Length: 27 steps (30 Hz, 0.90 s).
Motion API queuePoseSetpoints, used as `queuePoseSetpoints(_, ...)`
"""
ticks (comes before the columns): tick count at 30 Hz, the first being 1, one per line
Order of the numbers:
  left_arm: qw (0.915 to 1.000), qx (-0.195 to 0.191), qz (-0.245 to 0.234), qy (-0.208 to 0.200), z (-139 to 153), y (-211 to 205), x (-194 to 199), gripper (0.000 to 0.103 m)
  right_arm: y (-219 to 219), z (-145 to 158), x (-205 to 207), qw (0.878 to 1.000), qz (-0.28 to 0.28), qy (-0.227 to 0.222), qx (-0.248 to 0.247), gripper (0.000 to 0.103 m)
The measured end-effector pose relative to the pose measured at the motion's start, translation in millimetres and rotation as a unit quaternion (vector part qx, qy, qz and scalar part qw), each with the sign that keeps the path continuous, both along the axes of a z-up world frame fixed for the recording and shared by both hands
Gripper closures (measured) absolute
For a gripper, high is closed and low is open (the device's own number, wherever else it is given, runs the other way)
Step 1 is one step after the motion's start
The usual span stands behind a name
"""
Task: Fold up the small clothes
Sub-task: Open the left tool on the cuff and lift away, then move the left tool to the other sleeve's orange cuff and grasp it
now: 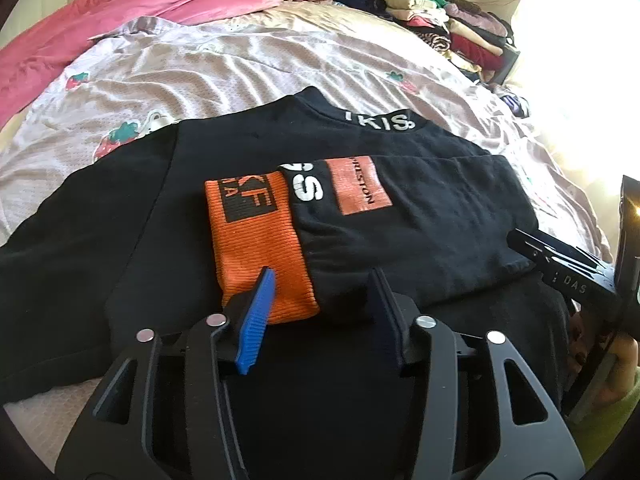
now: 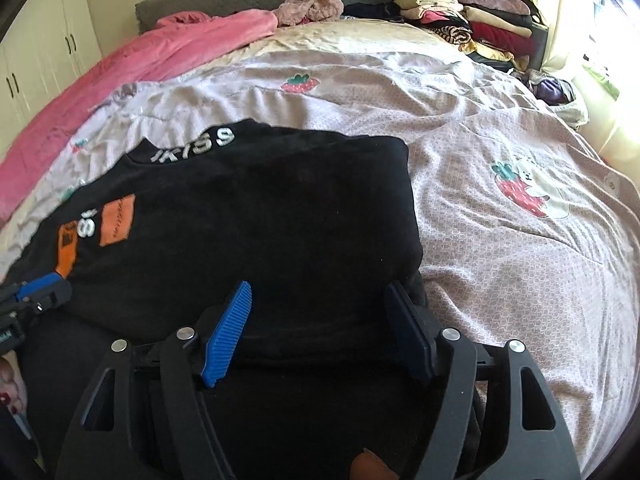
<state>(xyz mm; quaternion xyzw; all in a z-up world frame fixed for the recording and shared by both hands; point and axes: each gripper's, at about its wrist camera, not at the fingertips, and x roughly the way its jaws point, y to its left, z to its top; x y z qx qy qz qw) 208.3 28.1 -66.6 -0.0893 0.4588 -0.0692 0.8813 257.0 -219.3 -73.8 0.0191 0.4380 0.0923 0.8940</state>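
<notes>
A black sweatshirt (image 1: 420,216) with white lettering on the collar lies on the bed. One sleeve is folded across its body, with the orange cuff (image 1: 260,248) and an orange patch (image 1: 362,186) on top. My left gripper (image 1: 320,284) is open, its fingers on either side of the cuff's near edge. The sweatshirt also shows in the right wrist view (image 2: 248,216). My right gripper (image 2: 320,300) is open over the garment's right folded part. The left gripper (image 2: 36,292) shows at that view's left edge, and the right gripper's body (image 1: 568,272) shows at the right of the left wrist view.
The bed has a pale pink strawberry-print cover (image 2: 500,208). A pink blanket (image 1: 132,12) lies at the back left. Stacks of folded clothes (image 2: 468,16) stand at the back right. A white cupboard (image 2: 36,64) is to the left.
</notes>
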Motion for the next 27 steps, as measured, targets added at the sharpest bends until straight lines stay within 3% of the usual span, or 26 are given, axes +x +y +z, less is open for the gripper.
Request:
queuePoseSetpoints(6,1.0,-0.006,0.005,-0.006,8.7,4.3,-4.5,0.045,-7.5,16.1,-6.3,0.999,-0.01,-0.024,0.031,0.01)
queuePoseSetpoints(16,0.9996,-0.014,0.015,-0.017,25.9,15.5,-12.8,0.028,-10.6,38.6,-15.1,0.996,-0.015,-0.05,0.073,0.006)
queuePoseSetpoints(18,0.9995,-0.015,0.02,-0.018,29.2,19.0,-14.4,0.019,-7.8,43.0,-17.4,0.996,-0.011,-0.055,0.073,0.006)
queuePoseSetpoints(27,0.9988,-0.021,0.033,-0.03,48.8,37.4,-28.8,0.019,14.0,62.8,-36.0,0.994,0.022,-0.074,0.078,0.005)
